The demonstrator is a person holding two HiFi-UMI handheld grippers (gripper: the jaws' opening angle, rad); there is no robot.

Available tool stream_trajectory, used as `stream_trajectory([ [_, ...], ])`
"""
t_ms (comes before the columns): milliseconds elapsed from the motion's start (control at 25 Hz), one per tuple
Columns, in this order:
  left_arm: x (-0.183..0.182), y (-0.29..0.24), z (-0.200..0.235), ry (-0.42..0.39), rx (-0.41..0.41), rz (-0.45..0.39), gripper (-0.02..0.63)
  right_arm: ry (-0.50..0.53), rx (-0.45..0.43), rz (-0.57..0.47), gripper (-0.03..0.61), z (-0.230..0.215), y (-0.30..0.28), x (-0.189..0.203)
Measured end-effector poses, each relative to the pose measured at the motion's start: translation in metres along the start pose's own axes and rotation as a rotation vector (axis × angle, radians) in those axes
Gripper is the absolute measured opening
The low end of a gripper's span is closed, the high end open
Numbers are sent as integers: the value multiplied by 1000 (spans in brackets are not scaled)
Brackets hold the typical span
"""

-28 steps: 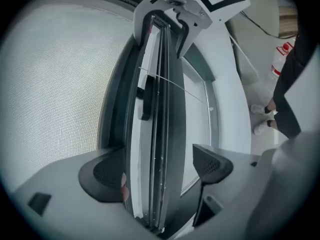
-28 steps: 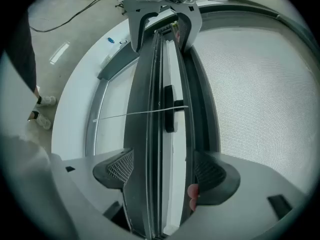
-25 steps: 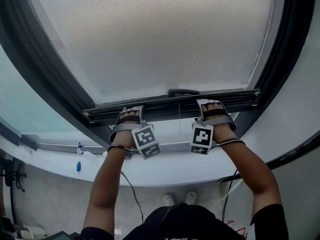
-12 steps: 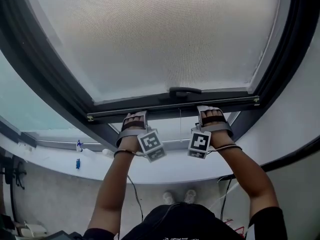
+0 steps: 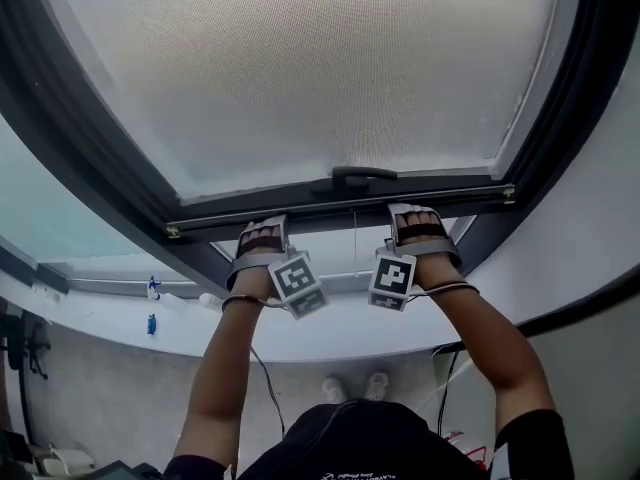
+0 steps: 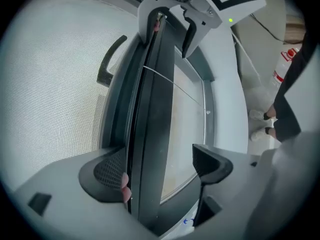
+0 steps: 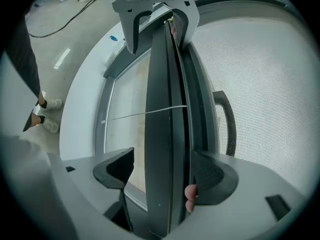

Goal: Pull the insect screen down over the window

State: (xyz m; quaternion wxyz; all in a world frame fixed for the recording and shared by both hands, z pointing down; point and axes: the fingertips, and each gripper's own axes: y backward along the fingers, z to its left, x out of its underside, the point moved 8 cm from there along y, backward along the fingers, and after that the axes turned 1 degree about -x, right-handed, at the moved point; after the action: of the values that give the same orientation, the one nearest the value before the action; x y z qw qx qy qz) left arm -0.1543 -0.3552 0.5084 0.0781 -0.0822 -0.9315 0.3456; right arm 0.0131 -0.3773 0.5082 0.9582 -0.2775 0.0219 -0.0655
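Note:
The insect screen's grey mesh (image 5: pixel 300 68) covers most of the window. Its dark bottom bar (image 5: pixel 330 208) carries a curved handle (image 5: pixel 363 175), and a thin white cord (image 5: pixel 355 238) hangs from it. My left gripper (image 5: pixel 262 230) sits on the bar left of the handle, my right gripper (image 5: pixel 415 216) right of it. In the left gripper view the bar (image 6: pixel 155 109) runs between the open jaws of the left gripper (image 6: pixel 160 169): the mesh-side jaw touches it, the other stands off. The right gripper (image 7: pixel 165 173) straddles the bar (image 7: pixel 167 109) the same way.
A dark window frame (image 5: pixel 90 158) surrounds the screen, with uncovered glass (image 5: pixel 330 258) below the bar. A white curved sill (image 5: pixel 300 338) holds small blue items (image 5: pixel 152 323). Cables (image 5: pixel 265 388) and the person's shoes (image 5: pixel 350 388) are on the floor below.
The bottom bar has come slightly lower towards the sill, with both grippers riding down on it. Their hold on the bar looks the same.

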Motion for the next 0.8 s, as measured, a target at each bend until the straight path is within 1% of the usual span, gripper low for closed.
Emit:
stream_trajectory([
  [120, 0, -1, -2, -3, -20, 11, 403, 2, 20, 9, 353, 2, -2, -1],
  [240, 0, -3, -2, -16, -35, 25, 403, 1, 11, 10, 353, 0, -2, -1],
  [480, 2, 7, 4, 10, 58, -20, 403, 4, -39, 24, 351, -3, 4, -1],
  [600, 3, 5, 4, 9, 60, -28, 403, 10, -23, 32, 353, -1, 4, -1],
  [680, 4, 4, 2, 0, 53, -12, 403, 9, -5, 28, 351, 0, 3, -2],
  [800, 2, 3, -4, -18, 51, 9, 403, -1, -6, 23, 351, 5, 3, -2],
])
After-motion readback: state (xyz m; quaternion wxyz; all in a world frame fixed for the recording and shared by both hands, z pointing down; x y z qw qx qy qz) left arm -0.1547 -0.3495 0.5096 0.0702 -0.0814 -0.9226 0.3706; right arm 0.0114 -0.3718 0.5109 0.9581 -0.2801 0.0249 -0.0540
